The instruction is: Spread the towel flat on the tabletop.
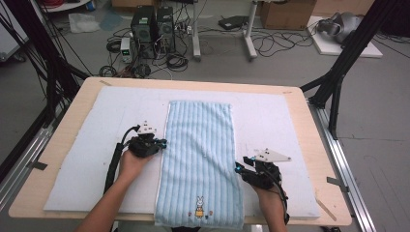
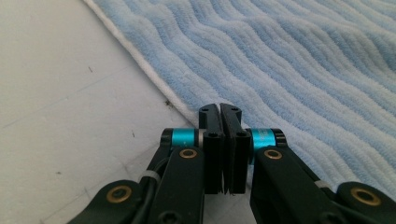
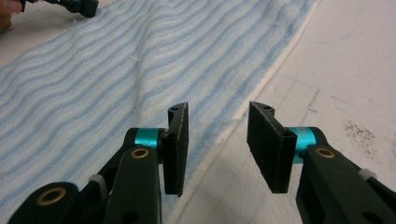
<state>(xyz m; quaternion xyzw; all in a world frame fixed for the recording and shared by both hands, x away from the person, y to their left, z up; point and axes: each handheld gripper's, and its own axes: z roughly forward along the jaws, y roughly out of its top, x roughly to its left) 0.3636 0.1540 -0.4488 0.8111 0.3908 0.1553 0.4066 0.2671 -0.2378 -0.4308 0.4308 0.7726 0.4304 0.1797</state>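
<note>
We see a long, light blue striped towel (image 1: pixel 200 159) lying flat on the white pad (image 1: pixel 72 159) on the counter. Our left gripper (image 2: pixel 219 109) is squeezed tight at the towel's left edge; we cannot tell if it pinches cloth. Our right gripper (image 3: pixel 217 116) is partly open over the right edge, holding nothing.

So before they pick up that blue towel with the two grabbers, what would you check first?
1. Towel lying flat on the white mat: ok, only slight ripples.
2. Left gripper at the towel's long edge: ok.
3. Left gripper holding cloth: cannot tell; its jaws are shut at the hem, but no cloth shows between them.
4. Right gripper open: ok.
5. Right gripper lined up: ok, the towel's edge runs between its jaws.
6. Both grippers level along the towel: not ok, the right sits nearer the rabbit picture.
</note>
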